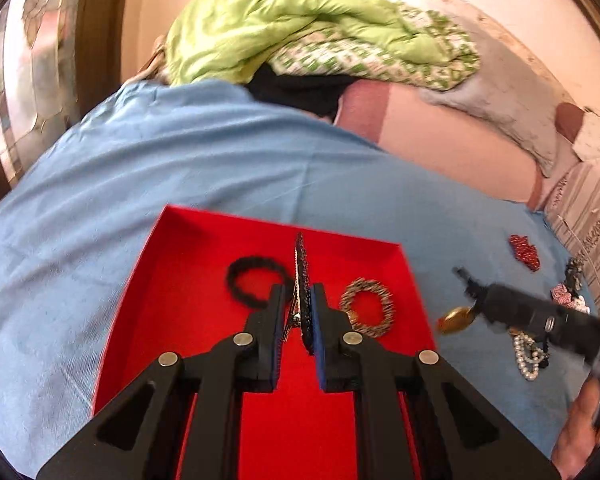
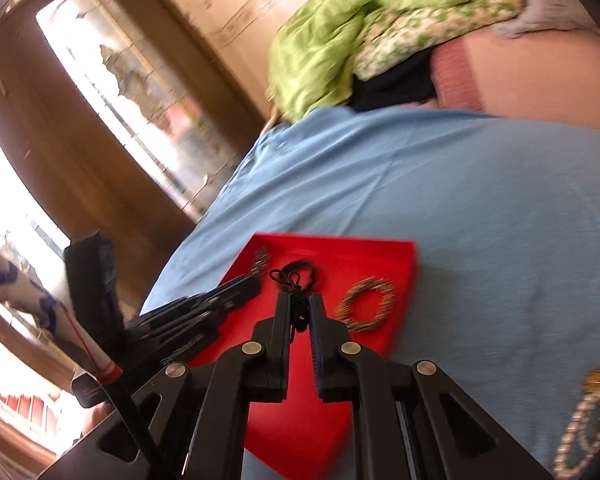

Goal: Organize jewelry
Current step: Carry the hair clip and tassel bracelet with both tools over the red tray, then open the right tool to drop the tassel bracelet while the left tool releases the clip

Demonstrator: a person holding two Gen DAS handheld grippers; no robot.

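**Tray on the bed, loose pieces to its right**

You are looking at a tray (image 1: pixel 384 258) lying on the bed sheet (image 1: pixel 180 168). Two bracelets are sitting inside it, the dark ring (image 1: pixel 252 282) left of the beaded ring (image 1: pixel 367 307). Right of the tray, a pearl strand (image 1: pixel 527 356) and a small cluster (image 1: pixel 524 251) are resting on the sheet. A quilt (image 1: pixel 292 24) is piled behind.

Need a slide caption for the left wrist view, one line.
Left tool grips a dark beaded hair clip over the red tray holding a black hair tie and a speckled bracelet.
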